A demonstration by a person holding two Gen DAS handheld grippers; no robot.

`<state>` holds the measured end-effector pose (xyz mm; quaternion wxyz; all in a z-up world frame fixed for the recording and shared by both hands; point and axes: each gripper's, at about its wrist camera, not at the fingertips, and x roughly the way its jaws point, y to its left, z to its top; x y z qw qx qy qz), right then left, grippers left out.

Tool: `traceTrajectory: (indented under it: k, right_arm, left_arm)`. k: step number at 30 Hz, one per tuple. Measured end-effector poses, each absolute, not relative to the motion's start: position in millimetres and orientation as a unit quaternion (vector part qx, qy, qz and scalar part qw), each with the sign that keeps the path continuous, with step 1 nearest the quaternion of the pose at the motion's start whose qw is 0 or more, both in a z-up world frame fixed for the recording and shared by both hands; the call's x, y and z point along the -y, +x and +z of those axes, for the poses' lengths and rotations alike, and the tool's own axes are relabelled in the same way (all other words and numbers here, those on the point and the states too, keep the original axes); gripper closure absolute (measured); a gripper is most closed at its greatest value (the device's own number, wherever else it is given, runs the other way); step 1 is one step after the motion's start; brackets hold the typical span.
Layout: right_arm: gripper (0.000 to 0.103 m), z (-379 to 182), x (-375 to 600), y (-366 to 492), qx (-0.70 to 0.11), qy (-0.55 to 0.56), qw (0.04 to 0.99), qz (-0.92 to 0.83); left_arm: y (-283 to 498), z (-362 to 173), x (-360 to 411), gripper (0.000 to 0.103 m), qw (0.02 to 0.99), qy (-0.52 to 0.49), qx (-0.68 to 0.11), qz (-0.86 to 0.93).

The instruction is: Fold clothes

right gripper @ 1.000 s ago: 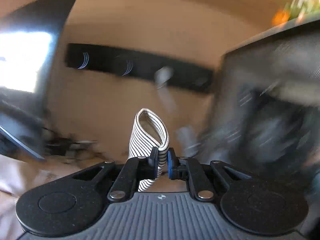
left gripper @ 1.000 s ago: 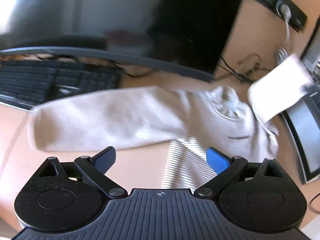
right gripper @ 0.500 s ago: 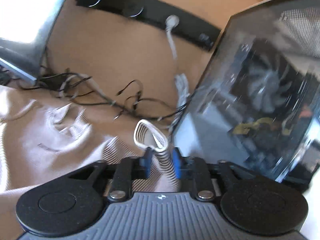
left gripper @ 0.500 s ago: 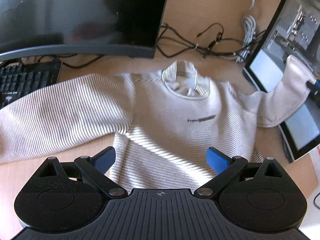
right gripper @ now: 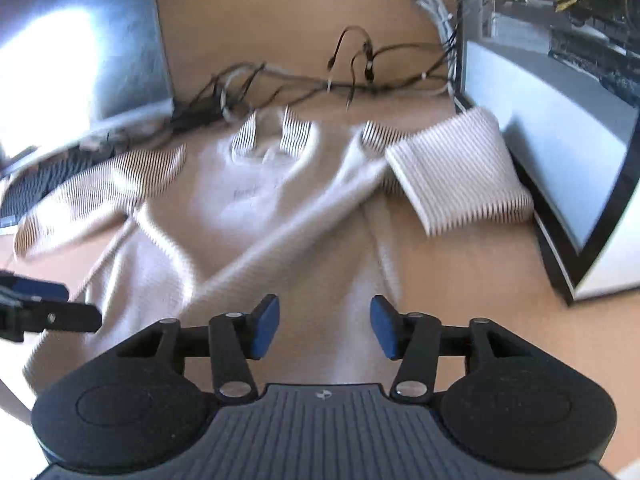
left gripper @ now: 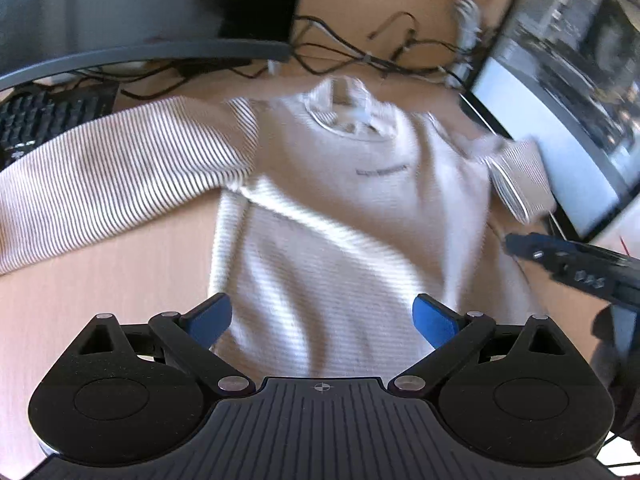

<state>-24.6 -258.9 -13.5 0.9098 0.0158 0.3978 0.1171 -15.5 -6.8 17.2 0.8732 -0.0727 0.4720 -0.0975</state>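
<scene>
A cream ribbed sweater (left gripper: 344, 216) lies face up on the wooden desk, collar at the far side; it also shows in the right wrist view (right gripper: 256, 216). One sleeve (left gripper: 112, 172) stretches out to the left. The other sleeve's cuff (right gripper: 456, 168) lies folded in by the computer case. My left gripper (left gripper: 322, 318) is open and empty above the sweater's lower body. My right gripper (right gripper: 324, 326) is open and empty above the sweater's right side; its fingers (left gripper: 560, 258) show at the right edge of the left wrist view.
A monitor (left gripper: 140, 4) stands at the back left with a keyboard (left gripper: 44, 120) under it. Cables (right gripper: 340, 76) run along the back of the desk. A computer case (right gripper: 560, 100) with a glass side stands at the right, close to the cuff.
My right gripper has opened and let go of the sleeve cuff, which now lies on the desk by the case. Both grippers have pulled back toward the sweater's hem.
</scene>
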Motion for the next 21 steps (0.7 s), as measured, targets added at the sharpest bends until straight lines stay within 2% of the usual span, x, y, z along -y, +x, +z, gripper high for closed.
traceTrajectory:
  k: [5, 11, 14, 17, 19, 21]
  right_arm:
    - [0.048, -22.6, 259.7, -48.0, -0.413, -0.004, 0.903, 0.115]
    - [0.047, -22.6, 267.4, -71.7, -0.398, -0.023, 0.909, 0.124]
    - [0.044, -17.7, 279.1, -75.4, -0.388, 0.008, 0.913, 0.128]
    - [0.02, -4.1, 296.6, -97.2, -0.354, 0.039, 0.926, 0.127]
    - [0.016, 6.6, 307.4, -118.6, -0.327, 0.056, 0.935, 0.127]
    - [0.0, 16.6, 315.6, -145.2, -0.303, 0.074, 0.941, 0.131]
  left_arm:
    - [-29.1, -3.7, 0.9, 0.003, 0.853, -0.084, -0.502, -0.117]
    - [-54.2, -7.2, 3.5, 0.004, 0.86, -0.078, -0.489, -0.121]
    - [-68.9, -6.4, 6.3, 0.004, 0.868, -0.081, -0.477, -0.107]
    - [-82.2, -1.6, 7.9, 0.004, 0.876, -0.102, -0.463, -0.088]
    - [-97.1, 7.6, 11.2, 0.004, 0.888, -0.104, -0.442, -0.067]
    - [-117.2, 19.6, 20.4, 0.003, 0.903, -0.096, -0.418, -0.043]
